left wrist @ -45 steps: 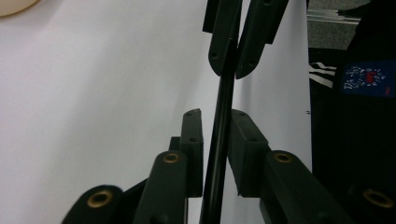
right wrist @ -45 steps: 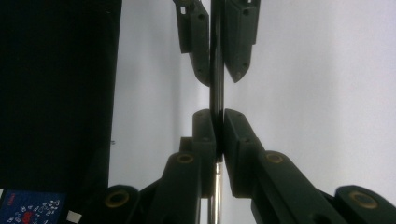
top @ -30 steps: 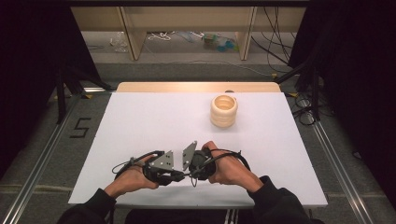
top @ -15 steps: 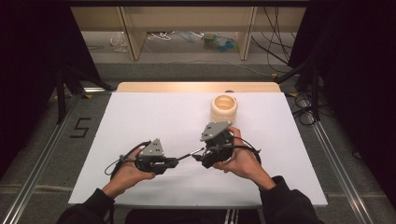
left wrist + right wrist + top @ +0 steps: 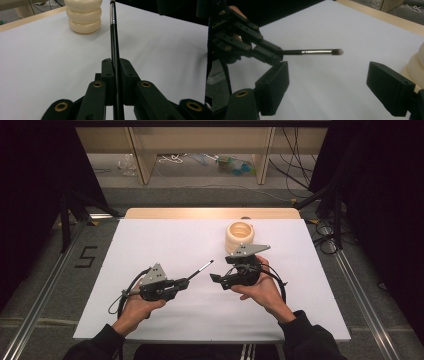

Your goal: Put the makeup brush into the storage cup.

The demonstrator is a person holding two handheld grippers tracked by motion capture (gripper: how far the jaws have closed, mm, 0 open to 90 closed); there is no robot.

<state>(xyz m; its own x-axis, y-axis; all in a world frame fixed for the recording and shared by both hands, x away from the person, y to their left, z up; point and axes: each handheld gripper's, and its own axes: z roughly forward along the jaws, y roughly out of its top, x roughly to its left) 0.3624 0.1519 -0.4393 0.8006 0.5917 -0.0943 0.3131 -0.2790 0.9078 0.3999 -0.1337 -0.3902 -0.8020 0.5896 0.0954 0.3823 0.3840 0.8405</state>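
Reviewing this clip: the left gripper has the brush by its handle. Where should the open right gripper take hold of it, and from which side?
Probably on the silver ferrule, just behind the bristle tip. The brush juts out from the left gripper, clear of the table, its free end towards the right gripper. Those jaws stand wide open with nothing between, having just opened, so closing across the shaft from its free end looks easiest.

A lab: white-topped table (image 5: 165,240) on aluminium rails (image 5: 367,305), black curtains, loose cables (image 5: 320,227).

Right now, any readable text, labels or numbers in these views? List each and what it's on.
"5": black numeral on the grey floor mat left of the table.
No lettering is legible on the brush, the cream ringed holder or either hand-held gripper.
The clutter on the far shelf is too blurred to read.
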